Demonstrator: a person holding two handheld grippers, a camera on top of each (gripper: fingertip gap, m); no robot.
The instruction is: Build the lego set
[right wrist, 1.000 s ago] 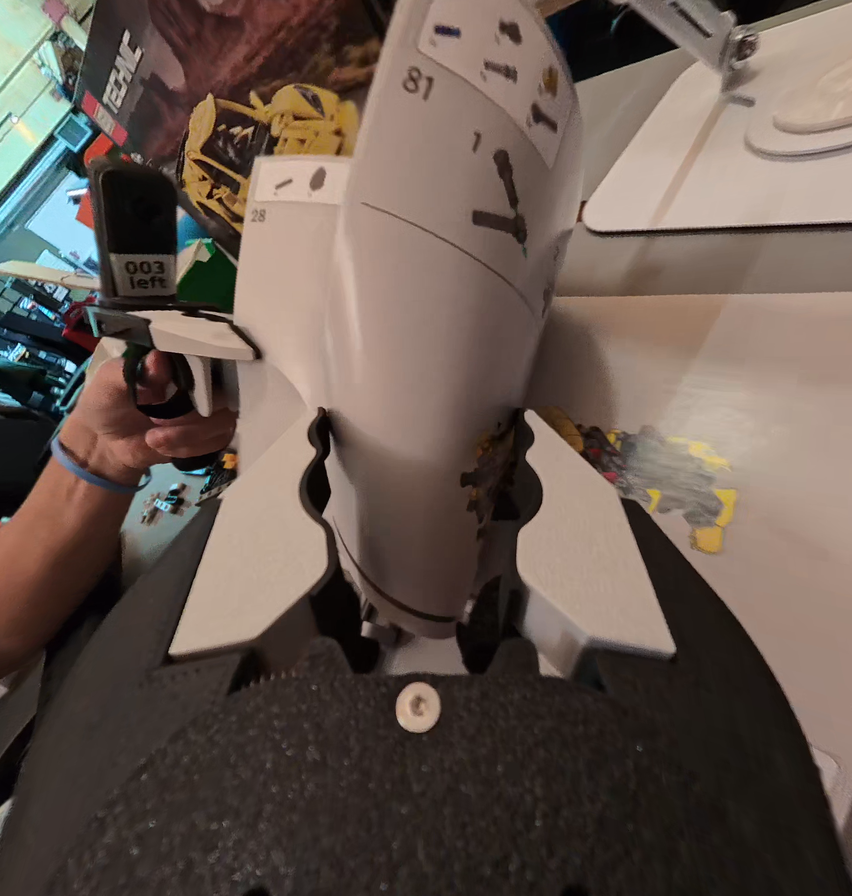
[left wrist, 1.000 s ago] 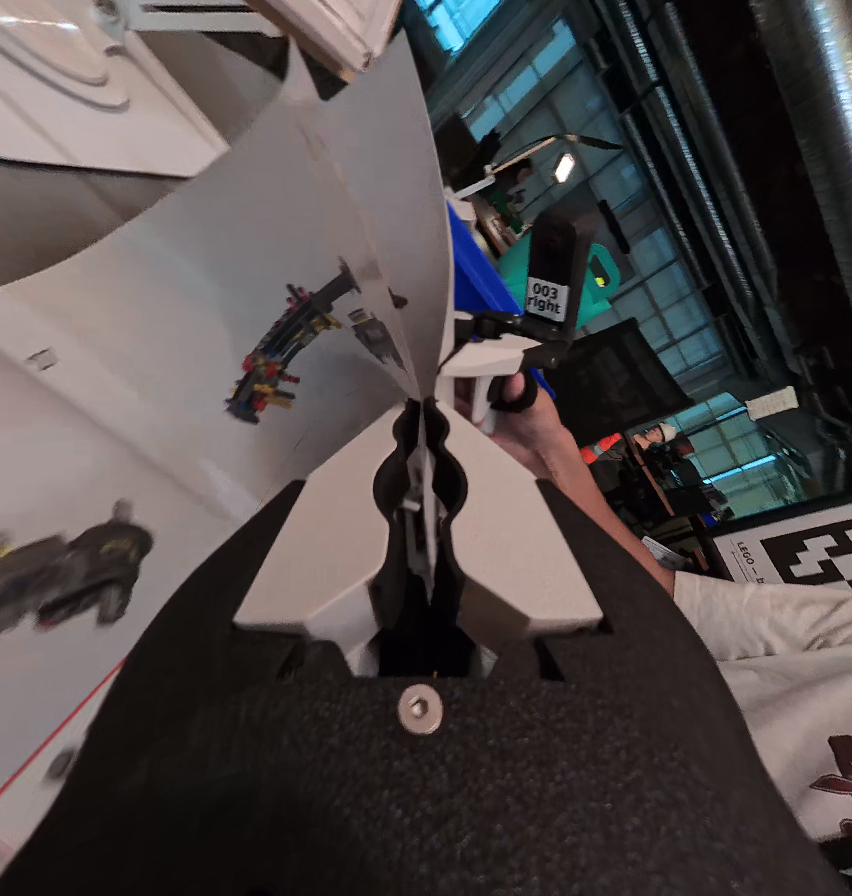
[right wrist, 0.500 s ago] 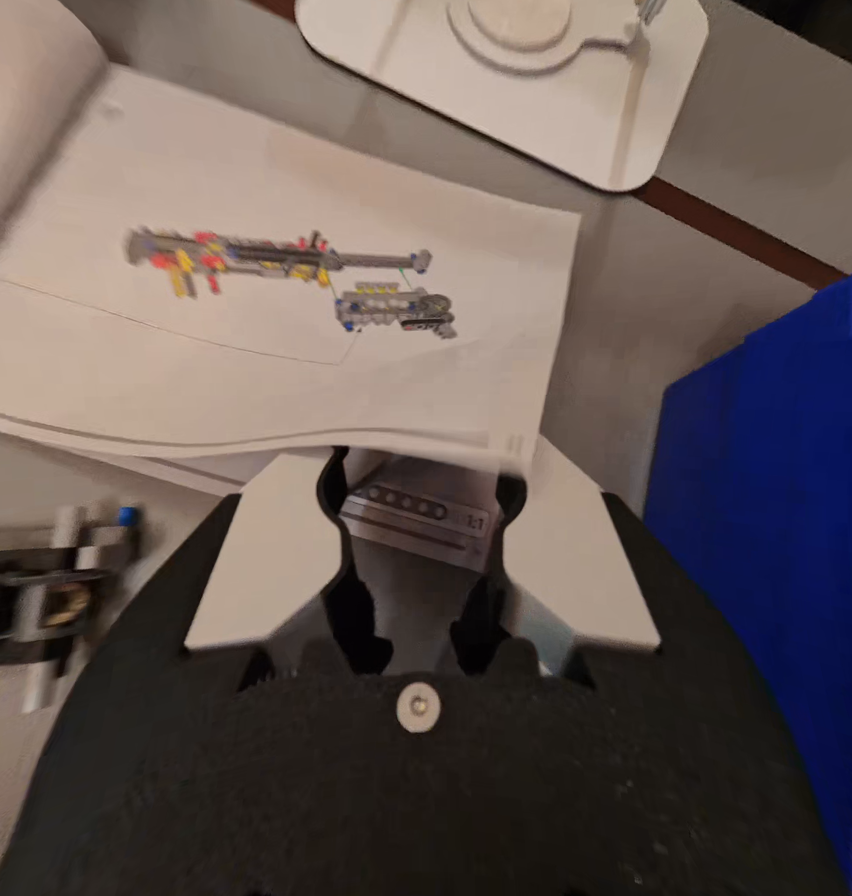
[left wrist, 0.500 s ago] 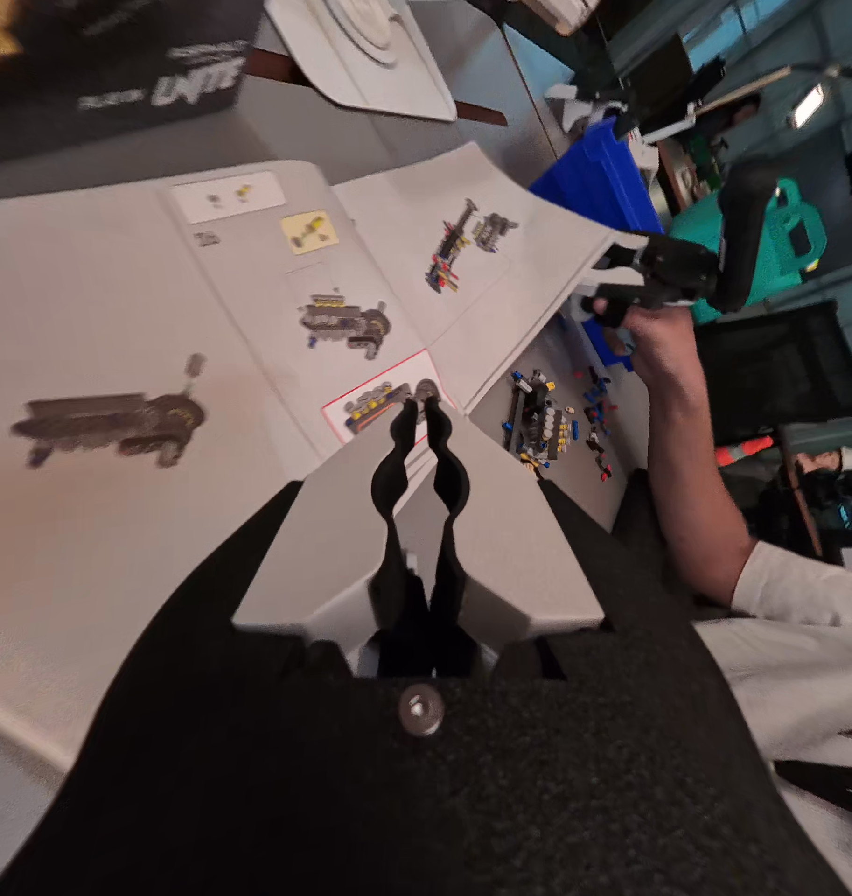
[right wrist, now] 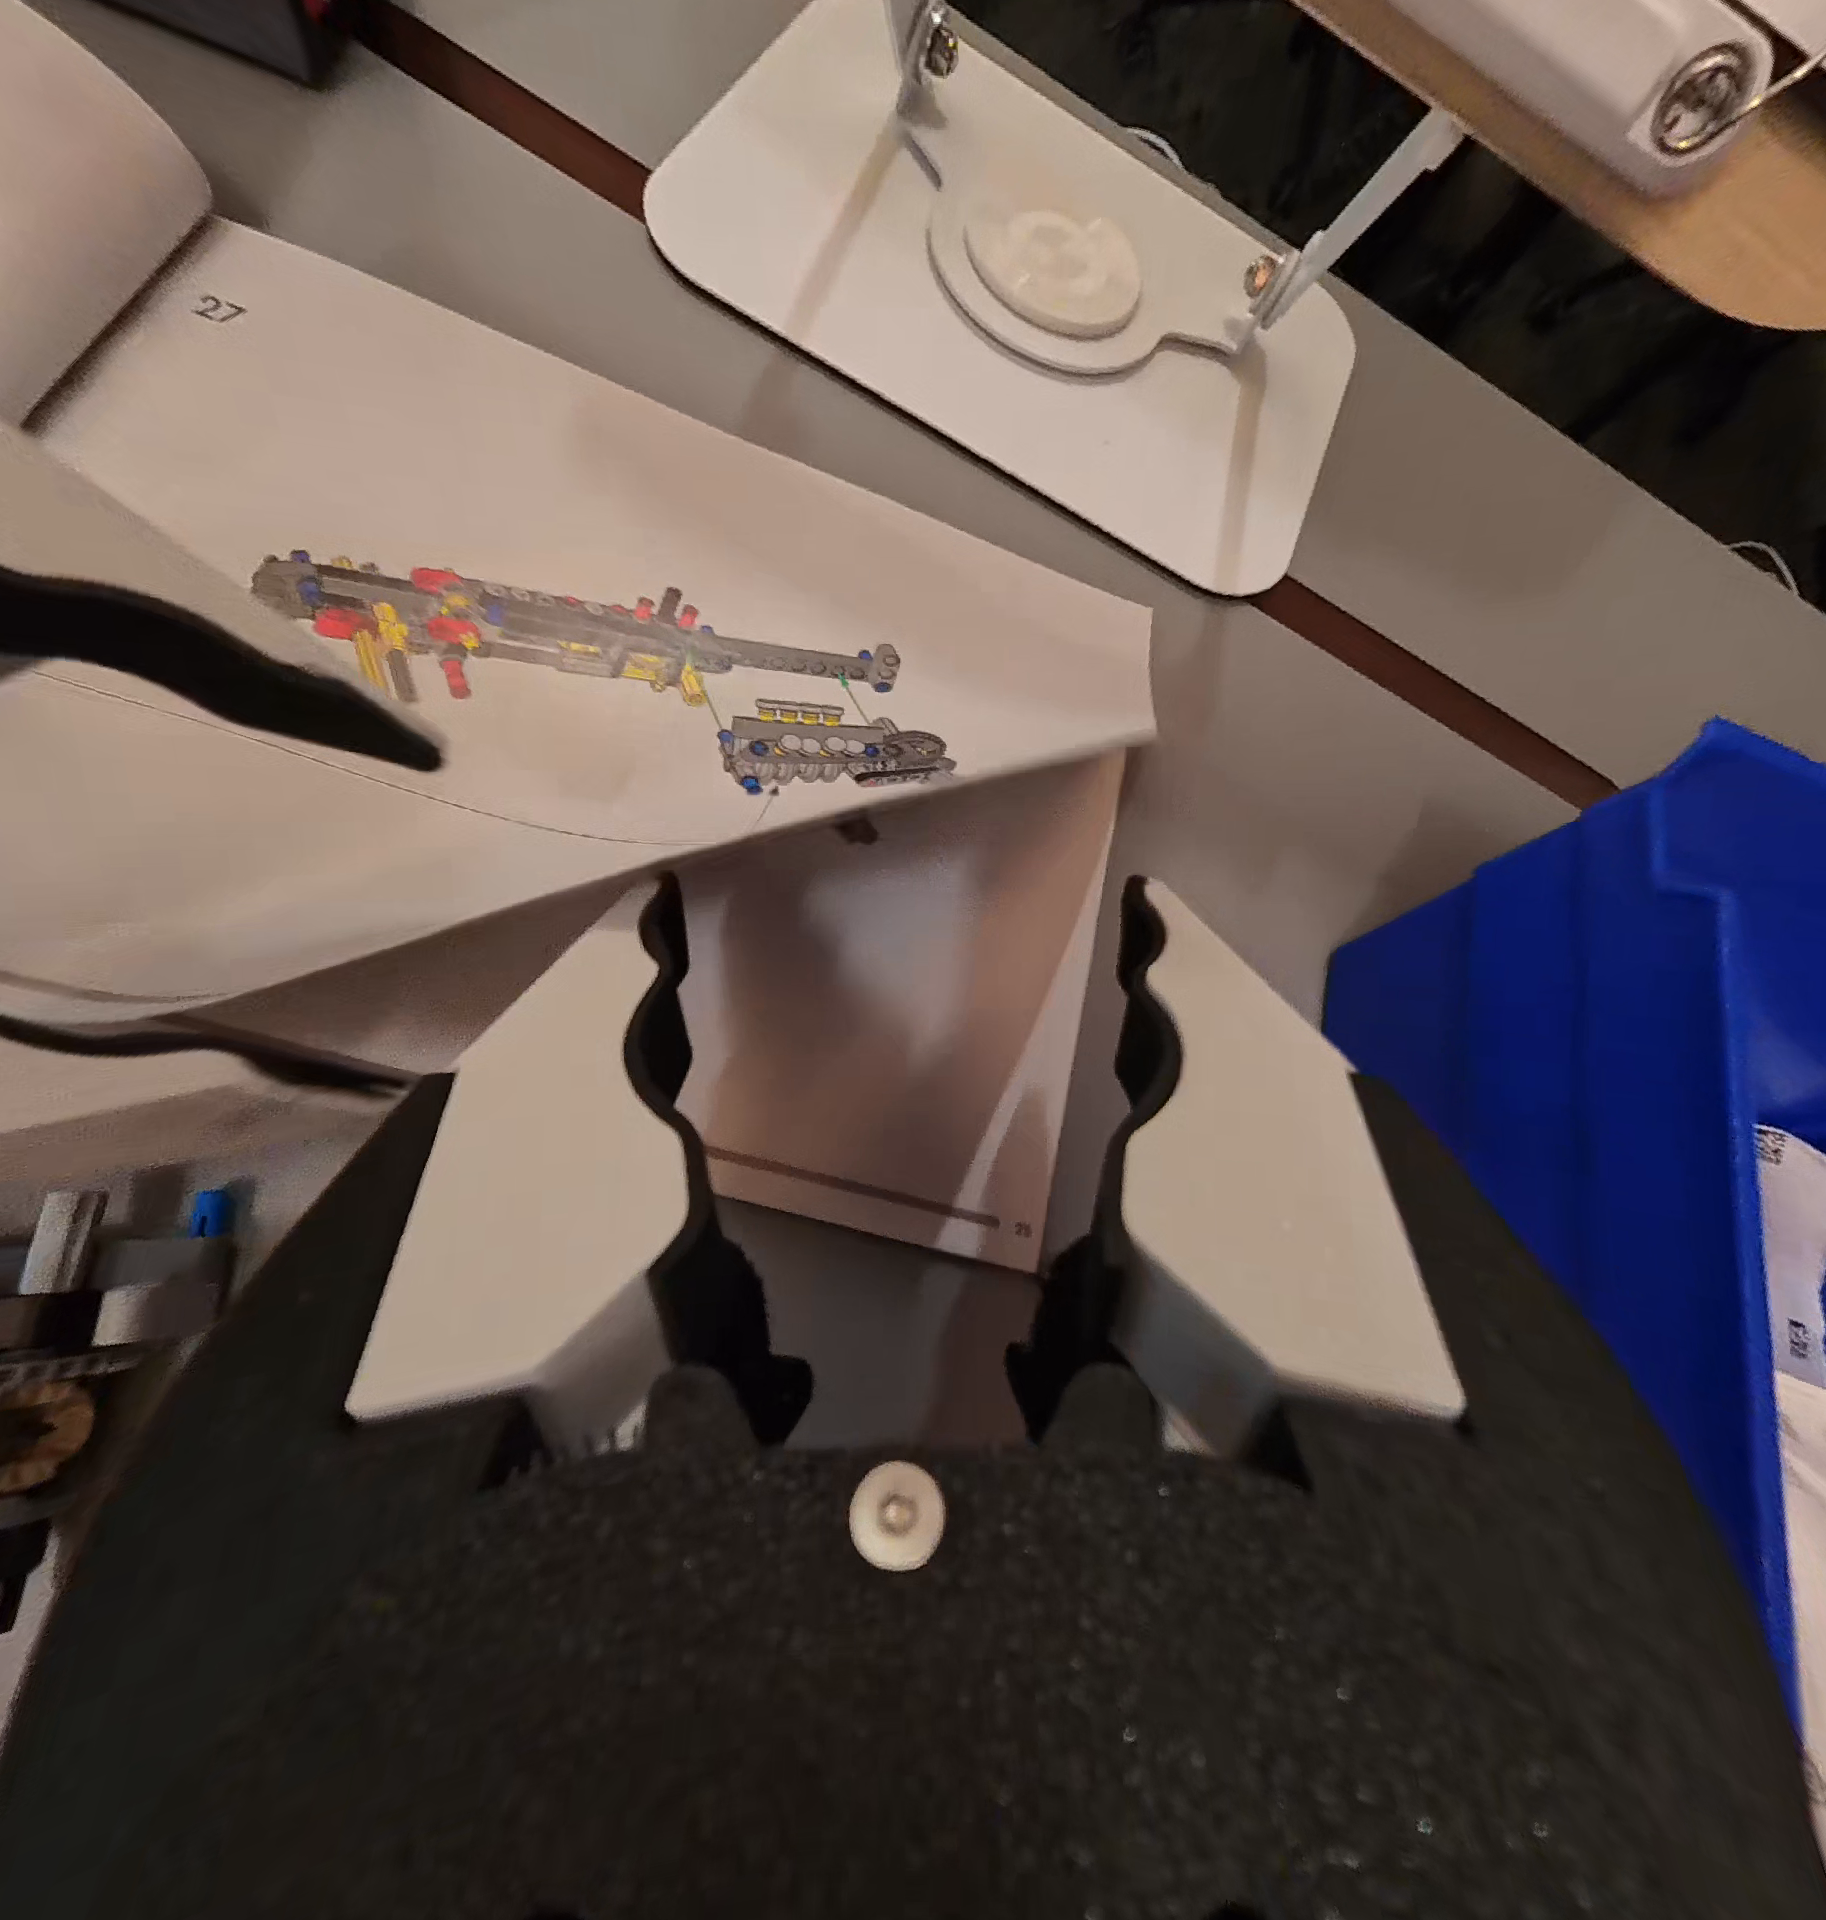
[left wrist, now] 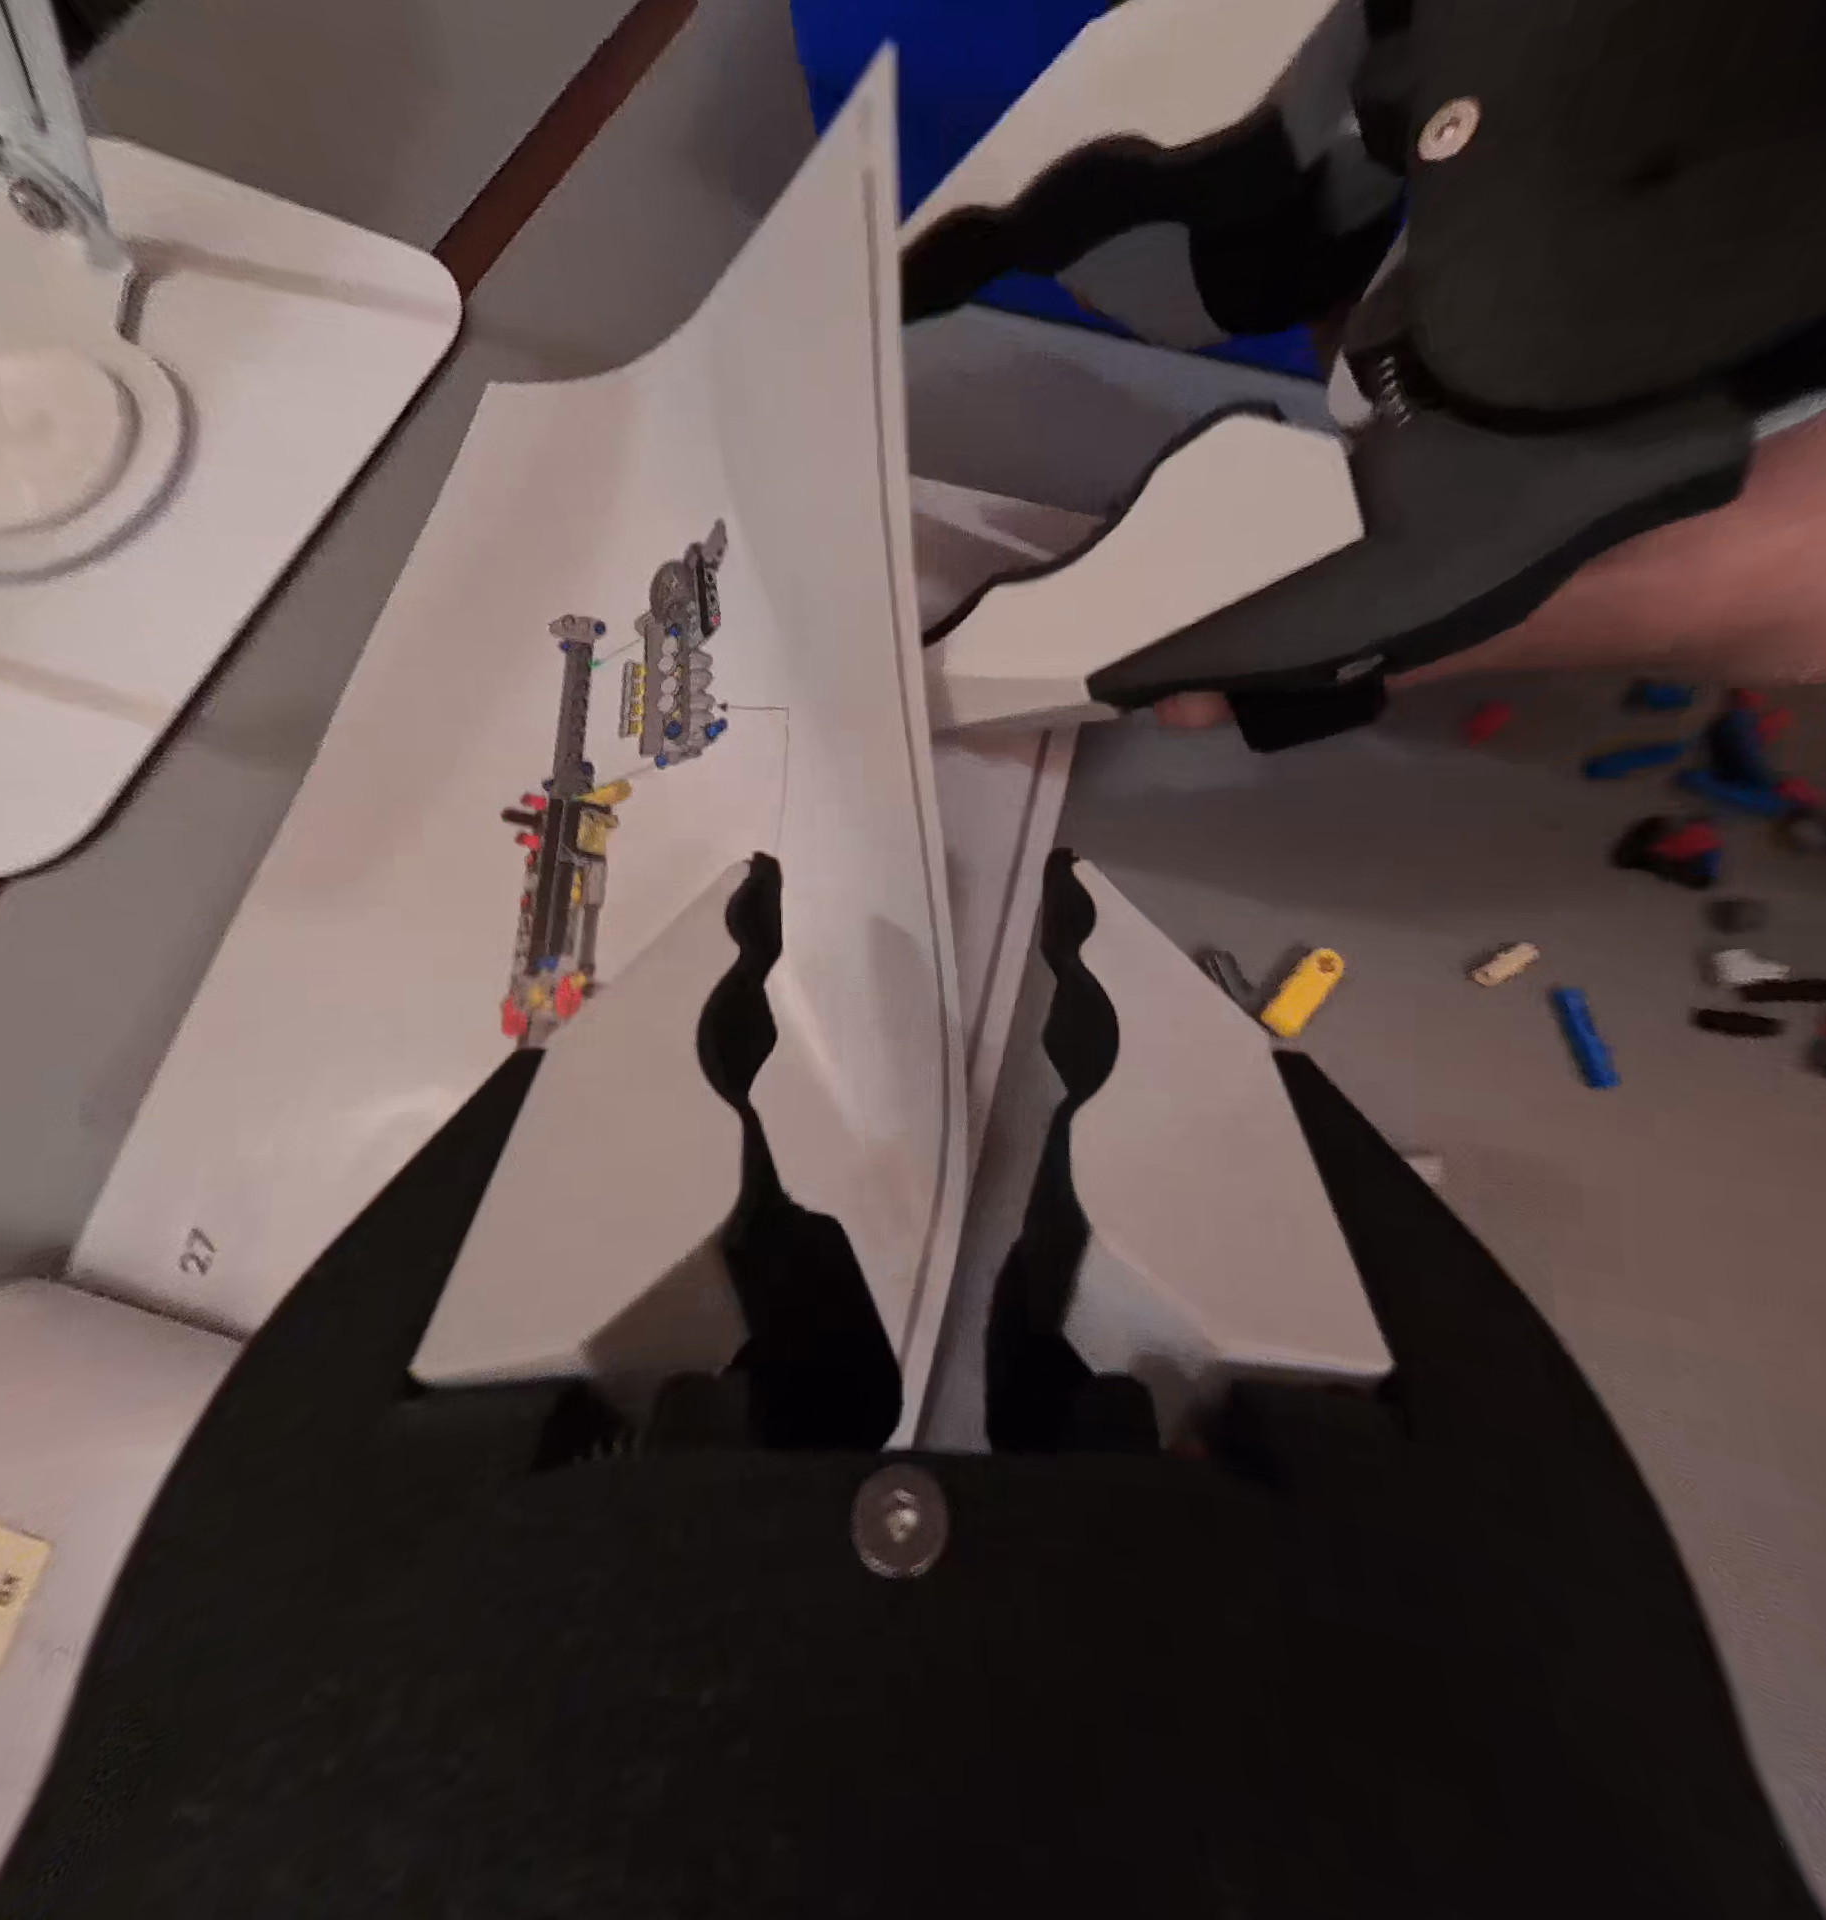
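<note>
The white paper instruction booklet (right wrist: 597, 499) is lying open on the grey table (left wrist: 1408, 1195), one page (left wrist: 857, 727) curling up. The left gripper (left wrist: 909, 873) is spread wide around that page's edge, not pinching it. The right gripper (right wrist: 898, 894) is also spread, empty, hovering over the booklet. Loose coloured lego pieces (left wrist: 1719, 894) are lying scattered beside the booklet, near a blue plastic bin (right wrist: 1615, 1091).
</note>
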